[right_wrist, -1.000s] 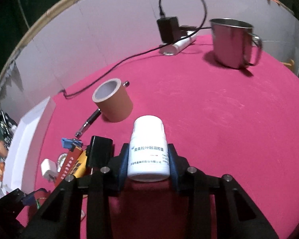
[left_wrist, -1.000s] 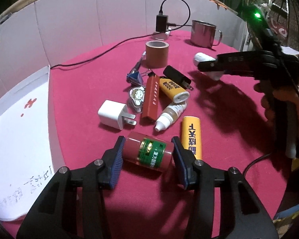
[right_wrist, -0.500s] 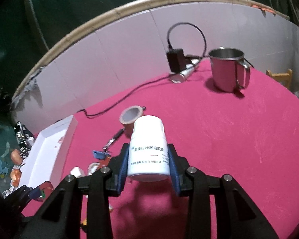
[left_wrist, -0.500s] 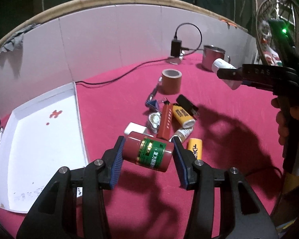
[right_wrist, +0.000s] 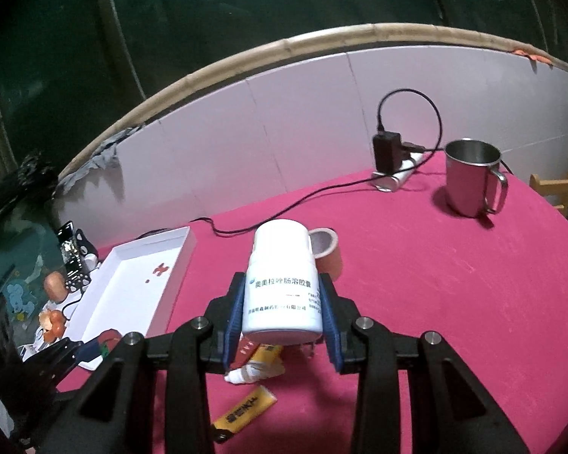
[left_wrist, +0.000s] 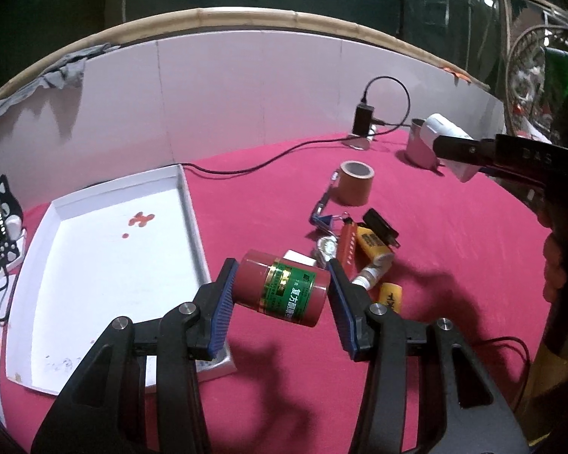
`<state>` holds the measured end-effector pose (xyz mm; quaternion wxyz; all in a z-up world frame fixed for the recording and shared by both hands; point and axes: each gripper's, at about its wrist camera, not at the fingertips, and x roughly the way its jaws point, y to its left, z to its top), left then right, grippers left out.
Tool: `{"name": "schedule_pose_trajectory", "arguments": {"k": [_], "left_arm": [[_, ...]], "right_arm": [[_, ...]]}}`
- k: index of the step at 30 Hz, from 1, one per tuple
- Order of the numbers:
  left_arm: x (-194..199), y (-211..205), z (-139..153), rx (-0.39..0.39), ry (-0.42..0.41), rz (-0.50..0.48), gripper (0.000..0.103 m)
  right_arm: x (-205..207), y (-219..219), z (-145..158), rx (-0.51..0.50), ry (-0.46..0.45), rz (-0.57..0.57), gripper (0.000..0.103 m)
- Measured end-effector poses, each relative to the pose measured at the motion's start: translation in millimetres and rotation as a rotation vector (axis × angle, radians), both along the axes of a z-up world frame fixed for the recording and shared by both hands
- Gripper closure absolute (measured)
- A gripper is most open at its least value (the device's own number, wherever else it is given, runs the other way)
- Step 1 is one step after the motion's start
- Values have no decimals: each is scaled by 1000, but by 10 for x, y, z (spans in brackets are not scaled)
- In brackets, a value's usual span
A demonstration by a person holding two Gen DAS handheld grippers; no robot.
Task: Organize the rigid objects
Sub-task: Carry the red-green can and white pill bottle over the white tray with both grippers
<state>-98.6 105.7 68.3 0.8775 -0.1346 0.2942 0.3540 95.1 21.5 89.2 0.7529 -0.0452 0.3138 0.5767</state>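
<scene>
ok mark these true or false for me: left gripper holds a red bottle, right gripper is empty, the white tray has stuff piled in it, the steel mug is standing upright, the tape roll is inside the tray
1. The left gripper holds a red bottle. True.
2. The right gripper is empty. False: its fingers clamp a white bottle.
3. The white tray has objects piled in it. False: only small red marks show on its floor.
4. The steel mug stands upright. True, on the red tablecloth.
5. The tape roll is inside the tray. False: it sits on the cloth, apart from the tray.
</scene>
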Motion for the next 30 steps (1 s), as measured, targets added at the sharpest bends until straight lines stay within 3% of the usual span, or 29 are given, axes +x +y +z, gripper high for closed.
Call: {"name": "schedule_pose_trajectory", "arguments": {"k": [17,30], "left_arm": [[-374,205,78,-11,-55,103,57],[-764,482,111,-27,-99,211,57]], "right_arm": [[-396,216,216,13,-66,96,67],[-825,623,312,-8,-121,206,67]]}}
